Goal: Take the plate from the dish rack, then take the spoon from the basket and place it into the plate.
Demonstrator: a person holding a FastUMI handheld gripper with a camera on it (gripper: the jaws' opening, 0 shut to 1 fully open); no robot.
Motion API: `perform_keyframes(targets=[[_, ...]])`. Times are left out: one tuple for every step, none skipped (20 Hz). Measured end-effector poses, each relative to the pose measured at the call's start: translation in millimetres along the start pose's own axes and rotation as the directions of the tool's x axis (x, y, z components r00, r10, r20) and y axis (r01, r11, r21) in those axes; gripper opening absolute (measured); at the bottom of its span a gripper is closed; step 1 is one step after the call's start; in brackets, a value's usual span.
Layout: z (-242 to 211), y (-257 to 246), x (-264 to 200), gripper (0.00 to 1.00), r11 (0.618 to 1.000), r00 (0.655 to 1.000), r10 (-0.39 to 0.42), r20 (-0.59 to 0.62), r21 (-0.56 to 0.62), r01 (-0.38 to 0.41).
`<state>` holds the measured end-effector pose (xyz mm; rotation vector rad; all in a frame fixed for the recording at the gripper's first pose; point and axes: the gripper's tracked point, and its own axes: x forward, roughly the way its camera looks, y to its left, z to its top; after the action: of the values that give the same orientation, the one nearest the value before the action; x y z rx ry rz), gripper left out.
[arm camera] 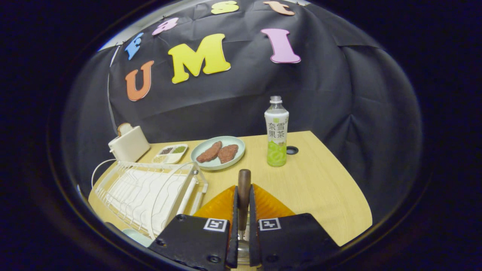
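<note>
My gripper (pixel 243 201) is shut on a spoon (pixel 244 184). The spoon's dark wooden handle sticks up past the fingertips, and its metal part shows low down between the fingers. Directly beneath and just ahead of the fingers lies an orange ribbed plate (pixel 269 206) on the wooden table (pixel 320 188), showing on both sides of the fingers. Left of the fingers stands the white wire dish rack (pixel 147 192), with no plate in its slots.
Beyond the rack are a cream toaster (pixel 128 146) holding a bread slice, a small divided dish (pixel 171 153) and a pale green plate (pixel 218 152) with two brown pieces. A drink bottle (pixel 276 131) stands beyond the fingers, beside a cable hole (pixel 292 150).
</note>
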<state>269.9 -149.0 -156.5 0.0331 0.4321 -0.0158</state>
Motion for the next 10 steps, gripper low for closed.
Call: perform_keyframes(targets=[[0, 3, -4, 0.15, 1.0, 1.0, 0.002, 0.008, 0.002, -0.002], [2, 5, -10, 0.14, 1.0, 1.0, 0.007, 0.02, 0.01, -0.007], [4, 8, -16, 0.12, 1.0, 0.999, 0.013, 0.036, 0.024, -0.014], [7, 11, -23, 0.11, 0.999, 0.998, 0.017, 0.055, 0.035, -0.019], [11, 10, -30, 0.1, 0.999, 0.997, 0.008, 0.077, 0.039, -0.011], [15, 11, -38, 0.1, 0.999, 0.995, 0.006, 0.1, 0.04, -0.01], [20, 15, -48, 0.1, 0.999, 0.992, 0.007, 0.125, 0.04, -0.012], [25, 15, -58, 0.1, 0.999, 0.989, -0.008, 0.15, 0.033, 0.003], [28, 17, -70, 0.1, 1.0, 0.986, -0.013, 0.169, 0.026, 0.008], [32, 22, -80, 0.1, 1.0, 0.982, -0.019, 0.186, 0.017, 0.016]])
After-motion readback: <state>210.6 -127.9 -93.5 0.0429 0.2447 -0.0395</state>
